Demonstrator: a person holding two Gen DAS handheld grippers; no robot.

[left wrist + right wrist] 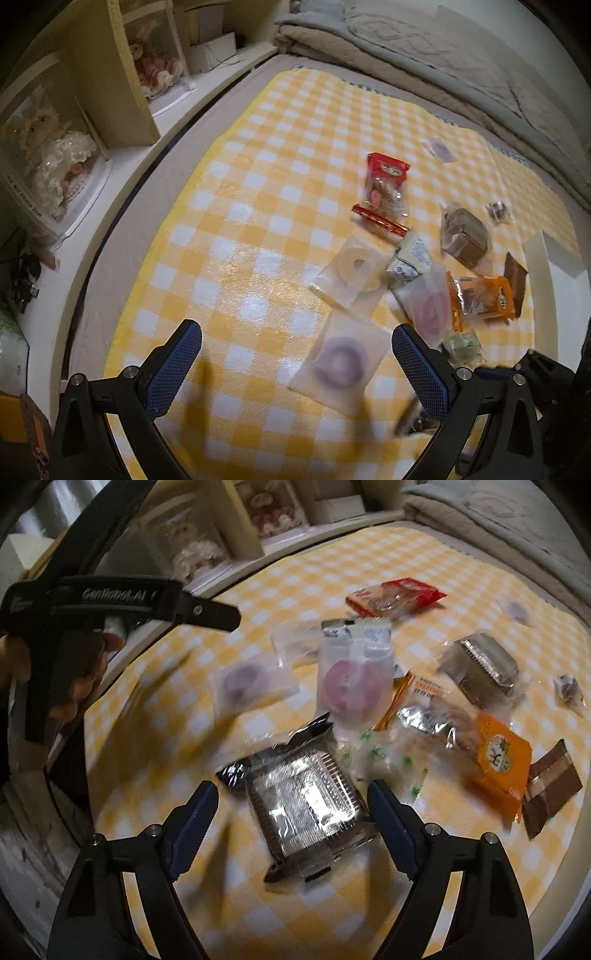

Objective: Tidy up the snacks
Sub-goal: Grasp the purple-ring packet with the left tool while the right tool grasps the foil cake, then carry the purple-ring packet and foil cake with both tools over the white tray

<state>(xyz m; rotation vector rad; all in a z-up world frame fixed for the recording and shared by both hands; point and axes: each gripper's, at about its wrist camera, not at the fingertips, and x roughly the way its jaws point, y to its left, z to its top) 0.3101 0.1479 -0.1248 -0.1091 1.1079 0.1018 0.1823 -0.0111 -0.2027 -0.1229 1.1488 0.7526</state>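
Snacks lay scattered over a yellow-and-white checked cloth [258,177] spread on a bed, most of them bunched toward one side.

Left gripper [295,354]: jaws spread wide, nothing between the pads. It hung above the cloth, with a purple ring snack in a frosted pouch [338,363] lying flat under the gap, nearer the right finger, apart from both pads. Beyond it lay a pale ring pouch [352,271], a pink ring pouch [430,306], an orange packet [480,297], a red packet [386,181] and a red stick [380,220].

Right gripper [291,812]: jaws fairly wide, straddling a dark, foil-lined square tray pack [303,805] lying on the cloth. The pack sat between the blue pads; whether either pad touched it could not be told (view badly smeared).

A hand [74,679] held the left gripper's handle at the left edge of the right wrist view.

Dolls in clear boxes [51,158] stood on the shelf beside the bed.
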